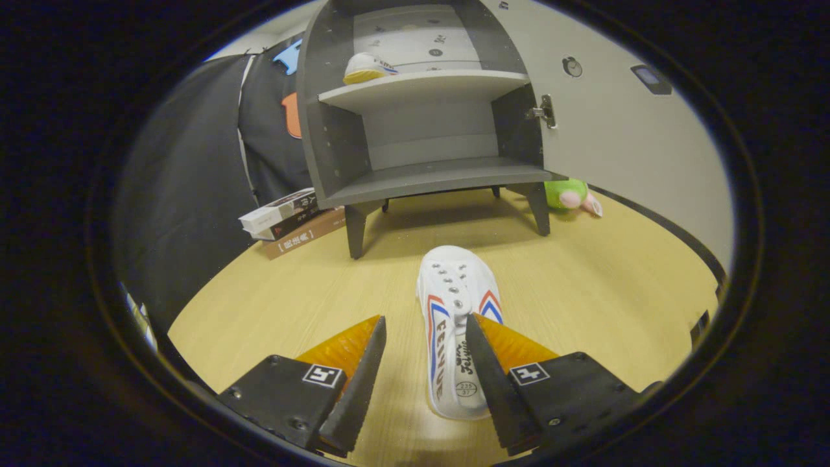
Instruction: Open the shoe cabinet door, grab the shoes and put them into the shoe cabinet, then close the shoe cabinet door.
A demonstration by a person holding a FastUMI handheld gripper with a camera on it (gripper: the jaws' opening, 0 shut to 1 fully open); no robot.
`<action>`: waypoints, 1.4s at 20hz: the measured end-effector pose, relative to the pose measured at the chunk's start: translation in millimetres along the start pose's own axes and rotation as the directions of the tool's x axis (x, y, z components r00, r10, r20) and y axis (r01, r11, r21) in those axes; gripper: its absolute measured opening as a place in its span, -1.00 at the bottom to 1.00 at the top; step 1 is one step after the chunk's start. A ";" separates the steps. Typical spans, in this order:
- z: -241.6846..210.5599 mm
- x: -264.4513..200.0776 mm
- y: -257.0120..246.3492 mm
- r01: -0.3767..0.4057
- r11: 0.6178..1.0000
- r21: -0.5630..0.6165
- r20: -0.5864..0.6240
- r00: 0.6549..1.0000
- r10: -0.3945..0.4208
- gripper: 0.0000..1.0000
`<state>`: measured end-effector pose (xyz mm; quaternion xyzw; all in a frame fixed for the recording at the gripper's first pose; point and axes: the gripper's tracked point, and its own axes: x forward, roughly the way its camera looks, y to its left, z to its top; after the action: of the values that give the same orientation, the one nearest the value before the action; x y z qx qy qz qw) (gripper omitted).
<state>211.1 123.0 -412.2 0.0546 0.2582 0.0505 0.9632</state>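
A white sneaker (454,311) with red and blue stripes lies on the wooden floor, toe pointing toward the cabinet. Its heel end sits between my fingers, close against the right one. My gripper (425,324) is open, with a gap left of the shoe. Beyond stands the grey shoe cabinet (428,175) on short legs, its door (622,123) swung open to the right. A second white sneaker (366,67) with a yellowish sole rests on the upper shelf. The lower shelf is bare.
A stack of books (292,220) lies on the floor left of the cabinet's front leg. A green and pink plush toy (570,194) sits behind the right leg, by the open door. Bare wooden floor (603,292) stretches right of the shoe.
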 end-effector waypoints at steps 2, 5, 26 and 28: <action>-10.5 15.4 -6.1 -0.010 0.999 0.038 -0.061 0.998 0.012 0.32; 2.8 28.9 -18.6 0.014 0.994 0.110 -0.036 0.999 -0.010 -0.34; 82.6 -111.3 34.8 -0.217 0.974 -0.068 0.240 0.944 0.227 -0.84; 104.9 -135.7 43.4 -0.235 0.968 -0.088 0.290 0.924 0.251 -0.83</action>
<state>143.9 140.6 -249.5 0.0685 0.0996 0.1674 0.9784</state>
